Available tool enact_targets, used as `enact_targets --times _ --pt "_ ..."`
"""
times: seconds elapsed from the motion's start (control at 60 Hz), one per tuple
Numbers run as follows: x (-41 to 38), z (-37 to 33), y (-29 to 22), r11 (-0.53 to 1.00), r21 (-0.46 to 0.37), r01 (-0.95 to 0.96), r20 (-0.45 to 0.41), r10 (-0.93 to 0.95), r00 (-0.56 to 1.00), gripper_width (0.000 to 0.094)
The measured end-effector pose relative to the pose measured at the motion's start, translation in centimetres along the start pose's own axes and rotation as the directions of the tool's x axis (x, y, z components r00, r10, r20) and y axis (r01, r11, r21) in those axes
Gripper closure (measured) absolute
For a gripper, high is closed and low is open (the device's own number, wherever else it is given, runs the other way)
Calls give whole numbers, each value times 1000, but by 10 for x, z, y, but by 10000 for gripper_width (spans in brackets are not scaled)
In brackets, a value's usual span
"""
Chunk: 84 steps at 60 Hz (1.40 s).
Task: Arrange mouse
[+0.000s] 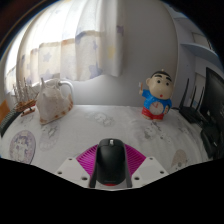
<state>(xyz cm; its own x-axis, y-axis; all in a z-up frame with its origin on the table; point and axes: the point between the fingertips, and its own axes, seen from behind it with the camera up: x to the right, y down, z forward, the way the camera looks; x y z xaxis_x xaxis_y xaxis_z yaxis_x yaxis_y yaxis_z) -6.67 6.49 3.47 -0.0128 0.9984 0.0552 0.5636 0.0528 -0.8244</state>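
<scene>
A black computer mouse (110,162) sits between my gripper's (110,170) two fingers, its front end pointing ahead over the white table (95,125). The magenta pads (88,160) show on both sides of the mouse and press against its flanks. The mouse looks lifted just above the table. The rear of the mouse is hidden low between the fingers.
A cartoon boy figurine (155,93) in blue and red stands far ahead to the right. A pale bag (55,100) stands far ahead to the left. A dark object (200,110) stands at the right side. Curtains hang behind the table.
</scene>
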Motion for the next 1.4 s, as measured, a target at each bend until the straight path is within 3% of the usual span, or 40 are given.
enact_targets --times 0.117,0.25,0.4,0.55,0.667,0.733,0.767,0.817,0.867,1.233,1.4 --pt "-59 -29 -47 999 41 -2 60 0 998 527" --pt "-173 -59 -67 999 38 -38 190 30 981 528" --pt "-294 -70 -40 1000 18 -20 266 15 964 529" --pt "-351 -52 6 1000 -24 0 220 5 976 528" --pt "-359 -35 40 997 -78 -3 163 16 987 470" --pt "-360 -33 39 998 -58 12 143 -4 990 424" --pt "-358 -34 43 996 -85 21 132 -10 991 331" --pt "-354 -42 45 991 -134 23 118 -7 993 66" --pt "-347 -57 37 989 -145 9 103 6 995 108" --pt "-308 -281 12 965 -260 -32 24 40 999 82" --pt "-310 -319 14 966 -257 -40 60 57 997 90"
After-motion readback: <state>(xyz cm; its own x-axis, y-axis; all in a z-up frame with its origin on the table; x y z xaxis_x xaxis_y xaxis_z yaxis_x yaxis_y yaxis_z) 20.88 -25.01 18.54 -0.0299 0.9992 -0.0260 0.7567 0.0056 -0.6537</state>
